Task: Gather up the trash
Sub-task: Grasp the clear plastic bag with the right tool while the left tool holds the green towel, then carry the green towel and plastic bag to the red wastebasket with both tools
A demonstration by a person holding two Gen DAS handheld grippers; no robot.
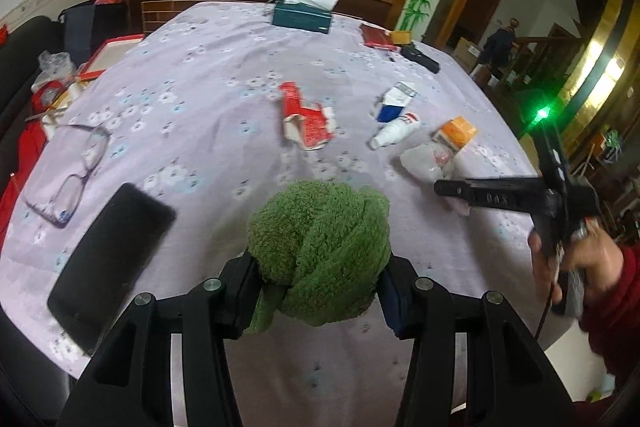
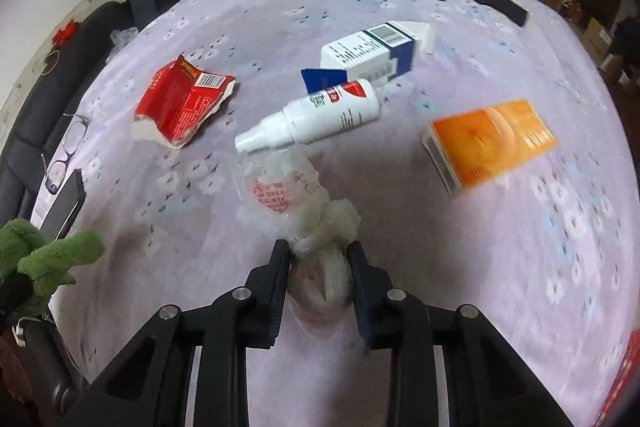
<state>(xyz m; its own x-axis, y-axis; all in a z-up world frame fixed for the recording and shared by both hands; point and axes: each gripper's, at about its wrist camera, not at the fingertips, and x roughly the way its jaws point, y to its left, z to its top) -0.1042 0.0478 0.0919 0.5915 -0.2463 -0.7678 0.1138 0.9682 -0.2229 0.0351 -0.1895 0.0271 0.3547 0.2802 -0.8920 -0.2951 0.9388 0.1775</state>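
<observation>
The left gripper (image 1: pixel 320 291) clamps a green cloth (image 1: pixel 320 251) above the table (image 1: pixel 200 67), while the right gripper (image 2: pixel 320 287) pinches a crumpled plastic bag (image 2: pixel 296 203) near a spray bottle (image 2: pixel 312 117).

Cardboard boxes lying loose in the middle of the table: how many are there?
3. A torn red box on the left, a white-and-blue box behind the spray bottle, and an orange box on the right. Others may be hidden.
</observation>
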